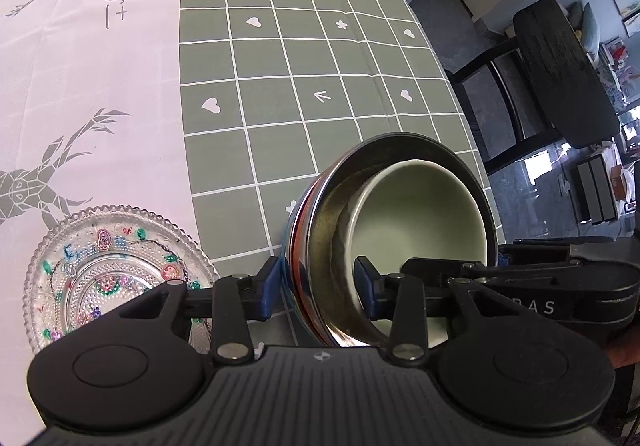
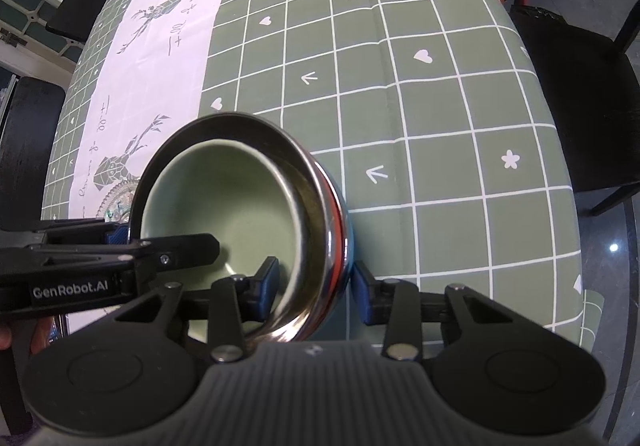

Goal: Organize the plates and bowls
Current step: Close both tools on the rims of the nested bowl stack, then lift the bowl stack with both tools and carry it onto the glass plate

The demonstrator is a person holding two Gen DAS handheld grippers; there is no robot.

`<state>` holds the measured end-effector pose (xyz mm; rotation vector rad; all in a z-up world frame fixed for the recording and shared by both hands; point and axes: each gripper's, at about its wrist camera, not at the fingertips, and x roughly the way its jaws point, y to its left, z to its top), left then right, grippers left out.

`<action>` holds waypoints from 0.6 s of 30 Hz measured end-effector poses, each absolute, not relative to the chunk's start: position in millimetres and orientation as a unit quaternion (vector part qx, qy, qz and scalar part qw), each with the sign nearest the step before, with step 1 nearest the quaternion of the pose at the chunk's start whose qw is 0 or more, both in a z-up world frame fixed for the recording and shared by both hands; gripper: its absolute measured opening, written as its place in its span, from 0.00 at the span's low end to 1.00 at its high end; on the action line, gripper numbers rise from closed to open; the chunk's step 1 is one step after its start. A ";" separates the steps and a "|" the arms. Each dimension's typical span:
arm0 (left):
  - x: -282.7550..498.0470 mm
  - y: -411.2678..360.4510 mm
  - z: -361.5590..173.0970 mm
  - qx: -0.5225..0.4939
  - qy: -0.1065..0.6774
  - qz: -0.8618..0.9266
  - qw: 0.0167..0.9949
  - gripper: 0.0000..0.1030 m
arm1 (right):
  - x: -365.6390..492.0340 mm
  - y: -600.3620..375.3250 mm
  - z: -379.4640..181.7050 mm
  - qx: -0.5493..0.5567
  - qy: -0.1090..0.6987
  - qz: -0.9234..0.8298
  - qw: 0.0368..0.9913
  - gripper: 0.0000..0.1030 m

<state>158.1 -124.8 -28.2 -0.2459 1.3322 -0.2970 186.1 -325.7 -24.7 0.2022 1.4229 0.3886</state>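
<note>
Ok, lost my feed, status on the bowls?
Left gripper and right gripper each straddle the steel bowl rim, opposite sides. Green bowl nested inside. Glass plate beside, left.

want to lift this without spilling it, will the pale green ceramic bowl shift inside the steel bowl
Probably: the pale green ceramic bowl sits loose and off-centre inside the shiny steel bowl, whose smooth wall looks slippery. Both grippers straddle opposite rims, which should limit tipping.

Your right gripper (image 2: 314, 282) straddling the steel bowl (image 2: 320, 230) rim, green bowl (image 2: 224, 197) nested inside, your left gripper (image 2: 176, 246) reaching in, checked tablecloth (image 2: 440, 125) beneath.
</note>
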 end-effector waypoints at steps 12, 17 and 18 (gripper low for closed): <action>158.7 -116.1 -23.3 -0.115 0.621 -0.118 0.766 0.40 | 188.3 -315.7 -19.8 0.081 0.647 0.178 0.737 0.32; 159.4 -111.0 -20.0 -0.111 0.621 -0.111 0.768 0.40 | 190.7 -306.4 -16.2 0.069 0.646 0.184 0.737 0.29; 159.5 -110.4 -19.6 -0.110 0.621 -0.110 0.768 0.40 | 191.1 -304.7 -16.1 0.068 0.646 0.184 0.738 0.29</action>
